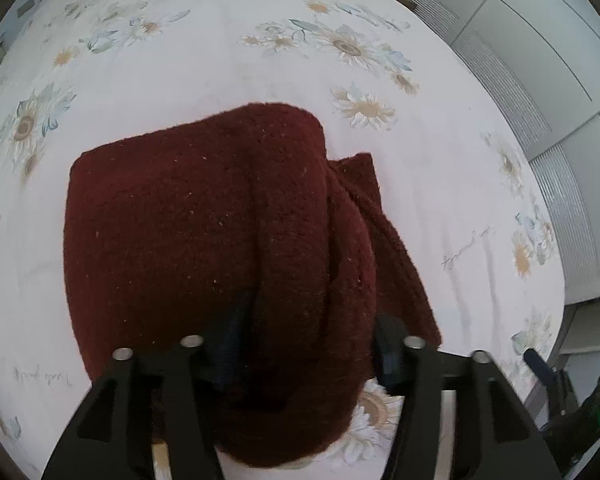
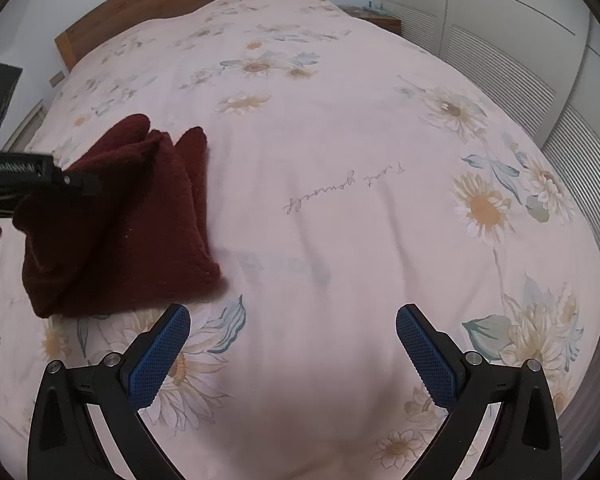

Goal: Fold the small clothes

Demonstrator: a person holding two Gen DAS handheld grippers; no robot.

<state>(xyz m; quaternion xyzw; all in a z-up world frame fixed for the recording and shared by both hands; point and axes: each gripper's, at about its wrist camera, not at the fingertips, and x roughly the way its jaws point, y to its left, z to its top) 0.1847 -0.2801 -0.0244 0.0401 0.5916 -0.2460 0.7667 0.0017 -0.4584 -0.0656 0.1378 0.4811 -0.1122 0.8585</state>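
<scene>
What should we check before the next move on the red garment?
1. Right gripper open and empty: ok.
2. Left gripper released from the dark red garment: cannot tell; its fingers straddle a fold and fabric hides the pads.
3. Folded layers aligned: not ok; one layer sticks out along the side.
4. Garment lying fully on the floral sheet: ok.
5. Right gripper apart from the garment: ok; it hovers over bare sheet beside it.
</scene>
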